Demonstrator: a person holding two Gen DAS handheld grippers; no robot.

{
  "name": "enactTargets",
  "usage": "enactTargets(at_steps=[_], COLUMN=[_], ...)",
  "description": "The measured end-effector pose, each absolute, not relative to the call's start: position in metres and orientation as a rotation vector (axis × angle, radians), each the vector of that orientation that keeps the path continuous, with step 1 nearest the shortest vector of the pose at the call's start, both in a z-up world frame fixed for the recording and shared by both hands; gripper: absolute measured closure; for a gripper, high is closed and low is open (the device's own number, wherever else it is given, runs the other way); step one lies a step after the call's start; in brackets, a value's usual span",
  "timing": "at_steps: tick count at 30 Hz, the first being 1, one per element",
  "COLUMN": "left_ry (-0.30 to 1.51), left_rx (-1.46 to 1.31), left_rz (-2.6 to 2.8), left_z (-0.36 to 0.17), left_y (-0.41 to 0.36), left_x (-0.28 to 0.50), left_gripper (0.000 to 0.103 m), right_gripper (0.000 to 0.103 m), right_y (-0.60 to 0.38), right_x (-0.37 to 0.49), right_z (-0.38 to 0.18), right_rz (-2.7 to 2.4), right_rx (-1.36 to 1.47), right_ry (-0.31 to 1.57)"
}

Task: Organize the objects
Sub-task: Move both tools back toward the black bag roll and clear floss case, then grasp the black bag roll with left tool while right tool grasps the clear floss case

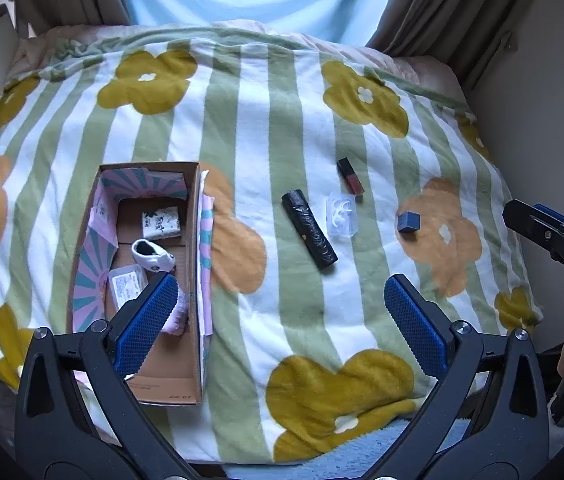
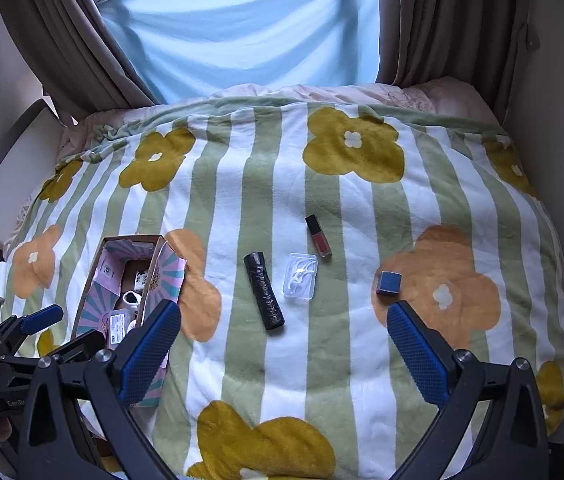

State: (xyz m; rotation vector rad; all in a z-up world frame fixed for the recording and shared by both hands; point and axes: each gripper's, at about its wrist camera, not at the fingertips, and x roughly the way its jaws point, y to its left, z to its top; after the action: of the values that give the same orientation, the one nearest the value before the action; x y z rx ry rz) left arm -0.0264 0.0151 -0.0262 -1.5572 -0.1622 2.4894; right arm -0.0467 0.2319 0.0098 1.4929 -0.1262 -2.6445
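**Four items out on the blanket, three in the box**

Four loose things lie on the striped flower blanket (image 2: 265,184) ahead of you: a black roll (image 2: 263,291), a clear plastic case (image 2: 300,276) just to its right, a red lip gloss tube (image 2: 318,236) behind the case, and a small blue cube (image 2: 389,283) well apart on an orange flower.

Your left gripper (image 1: 282,320) hangs over the blanket with its blue pads (image 1: 416,330) spread wide and nothing between them; its left pad overlaps the cardboard box (image 1: 193,280) in view. Your right gripper (image 2: 284,354) is likewise spread wide and empty, low over the blanket, with the cube just beyond its right pad.

The box sits to your left with its flaps up, patterned in pink and teal inside. In it you can see a small white printed packet (image 1: 161,222) at the far end, a white sock with a dark opening (image 1: 151,258) in the middle, and a clear labelled case (image 1: 129,289) nearer you. Something pink and fuzzy (image 1: 175,318) shows beside the left pad; you cannot tell what it is.
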Motion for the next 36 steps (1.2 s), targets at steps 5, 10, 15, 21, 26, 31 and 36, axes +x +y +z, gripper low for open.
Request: enactTargets(at_steps=[5,10,15,21,26,31,36], left_ry=[-0.192,-0.199,-0.25,-0.272,-0.267,-0.271,-0.252], left_rx=[-1.593,-1.66,-1.756,-1.873,-1.947,-2.0,-2.043], left_rz=[2.466,2.429,2.384,2.317,2.28,2.257,2.228], left_z=[-0.037,-0.061,-0.104,-0.172,-0.222,-0.261,-0.289], left_y=[0.025,0.043,0.06,0.087,0.106,0.115,0.123], left_x=[-0.039,-0.06,-0.094,-0.135,-0.16,-0.18,-0.192], left_gripper=[0.0,0.0,0.002,0.007,0.016,0.024,0.034], right_gripper=[0.0,0.0,0.0,0.0,0.0,0.005,0.011], right_y=[0.24,0.249,0.259,0.266,0.262,0.255,0.252], right_x=[-0.063,-0.095,-0.131,-0.175,-0.208,-0.231,-0.24], right_z=[-0.002,-0.027,-0.074,-0.139,-0.189,-0.229,-0.261], right_rz=[-2.606,-2.55,-2.487,-2.402,-2.344,-2.292,-2.239], right_rx=[1.528,1.595,1.694,1.82,1.899,2.001,2.096], right_ry=[-0.141,-0.171,-0.224,-0.345,-0.382,-0.376,-0.398])
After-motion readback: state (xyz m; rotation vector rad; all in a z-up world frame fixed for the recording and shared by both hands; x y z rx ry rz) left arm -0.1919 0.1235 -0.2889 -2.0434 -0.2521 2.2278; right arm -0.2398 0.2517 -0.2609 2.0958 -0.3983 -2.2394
